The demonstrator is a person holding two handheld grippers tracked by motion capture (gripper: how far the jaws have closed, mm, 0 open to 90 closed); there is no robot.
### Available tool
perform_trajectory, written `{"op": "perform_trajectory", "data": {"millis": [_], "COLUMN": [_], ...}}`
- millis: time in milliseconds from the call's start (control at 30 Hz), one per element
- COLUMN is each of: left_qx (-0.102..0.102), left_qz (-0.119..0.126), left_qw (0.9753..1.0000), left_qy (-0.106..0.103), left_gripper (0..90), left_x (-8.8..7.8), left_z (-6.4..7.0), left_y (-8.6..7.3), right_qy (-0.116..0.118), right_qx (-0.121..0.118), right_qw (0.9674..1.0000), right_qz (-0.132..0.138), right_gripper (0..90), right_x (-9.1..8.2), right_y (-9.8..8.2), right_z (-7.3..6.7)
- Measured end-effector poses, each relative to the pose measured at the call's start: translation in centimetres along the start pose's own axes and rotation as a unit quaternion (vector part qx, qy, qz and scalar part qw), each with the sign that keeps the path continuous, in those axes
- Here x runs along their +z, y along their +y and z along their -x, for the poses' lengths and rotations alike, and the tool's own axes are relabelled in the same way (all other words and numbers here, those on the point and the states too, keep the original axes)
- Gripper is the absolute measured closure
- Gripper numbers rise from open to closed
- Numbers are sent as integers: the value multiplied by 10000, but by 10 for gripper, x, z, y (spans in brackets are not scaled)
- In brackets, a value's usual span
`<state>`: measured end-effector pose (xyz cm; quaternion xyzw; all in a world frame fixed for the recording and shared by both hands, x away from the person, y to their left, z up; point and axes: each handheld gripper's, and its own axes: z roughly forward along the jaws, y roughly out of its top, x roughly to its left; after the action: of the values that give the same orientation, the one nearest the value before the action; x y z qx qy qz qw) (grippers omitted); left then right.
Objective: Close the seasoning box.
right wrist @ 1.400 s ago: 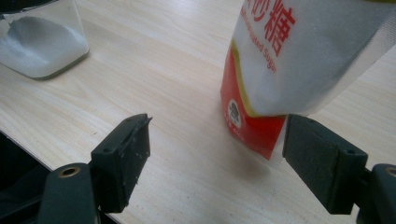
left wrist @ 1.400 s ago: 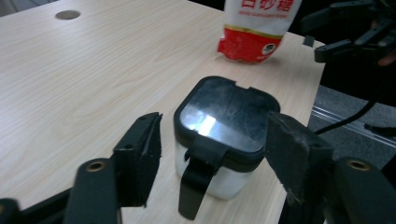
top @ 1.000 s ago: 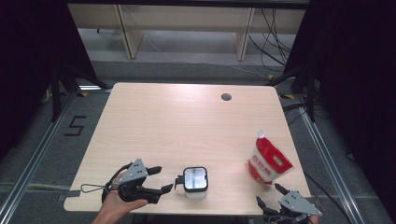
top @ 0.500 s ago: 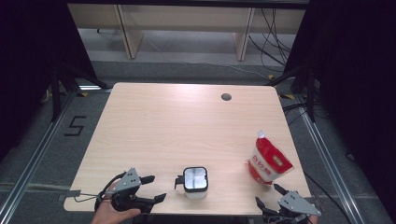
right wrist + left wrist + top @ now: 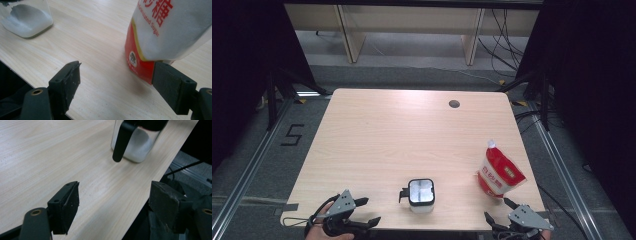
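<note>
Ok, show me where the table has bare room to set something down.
The table is bare from the far edge with the round hole down to the jar. Bare too between jar and sugar bag. Crowded at the near edge: left gripper, right gripper.

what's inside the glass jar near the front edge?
The glass jar holds a white granular powder, heaped against one wall and filling the lower part. In the high view its black lid covers the top, so the fill level is hidden from above.
</note>
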<state>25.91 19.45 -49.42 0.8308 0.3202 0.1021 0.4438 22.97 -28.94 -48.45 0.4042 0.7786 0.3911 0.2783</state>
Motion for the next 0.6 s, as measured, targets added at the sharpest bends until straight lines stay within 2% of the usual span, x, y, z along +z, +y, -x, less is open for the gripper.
{"op": "perform_trajectory", "data": {"millis": [33, 67, 100, 133, 167, 200, 233, 267, 300, 400, 467, 500, 533, 567, 600], "left_qx": [-54, 58, 58, 160, 90, 180, 180, 154, 175, 158, 218, 226, 216, 152, 192], "left_qz": [53, -90, -90, -132, -61, -154, -154, -99, -159, -163, -102, -204, -179, -124, -185], "left_qw": [10000, 9999, 9999, 9997, 9999, 9997, 9997, 9998, 9997, 9997, 9996, 9994, 9995, 9997, 9995], "left_qy": [9, 101, 101, 118, 56, 98, 98, 120, 102, 100, 114, 178, 124, 168, 179], "left_gripper": [238, 237, 237, 237, 237, 237, 237, 237, 237, 237, 236, 236, 236, 236, 236], "left_x": [1, 1, 1, 1, 2, 1, 1, 1, 1, 2, 2, 0, 1, 3, 2], "left_z": [2, 2, 2, 4, 5, 5, 5, 7, 7, 9, 9, 7, 7, 7, 7], "left_y": [-2, -2, -2, -4, -4, -4, -4, -5, -6, -8, -7, -8, -8, -9, -8], "right_qy": [30, 101, 152, 63, 81, 108, 108, 102, 173, 58, 184, 188, 79, 80, 103], "right_qx": [45, 117, 102, -1, -5, 259, 259, -5, 80, -12, 107, 95, -20, -20, -8], "right_qw": [10000, 9998, 9998, 10000, 9999, 9993, 9993, 9996, 9993, 9997, 9991, 9990, 9994, 9994, 9994], "right_qz": [-35, -107, -96, -54, -80, -264, -264, -249, -322, -238, -375, -389, -346, -342, -340], "right_gripper": [239, 238, 237, 237, 234, 230, 230, 227, 227, 227, 226, 226, 226, 226, 226], "right_x": [0, 0, 1, 2, 2, 1, 1, 4, 4, 3, 4, 4, 5, 5, 5], "right_y": [0, 0, 0, -1, -1, -2, -2, -3, -3, -3, -4, -4, -4, -4, -4], "right_z": [0, -1, -1, 0, 0, -4, -4, 0, -1, 1, 0, 0, 1, 2, 2]}}
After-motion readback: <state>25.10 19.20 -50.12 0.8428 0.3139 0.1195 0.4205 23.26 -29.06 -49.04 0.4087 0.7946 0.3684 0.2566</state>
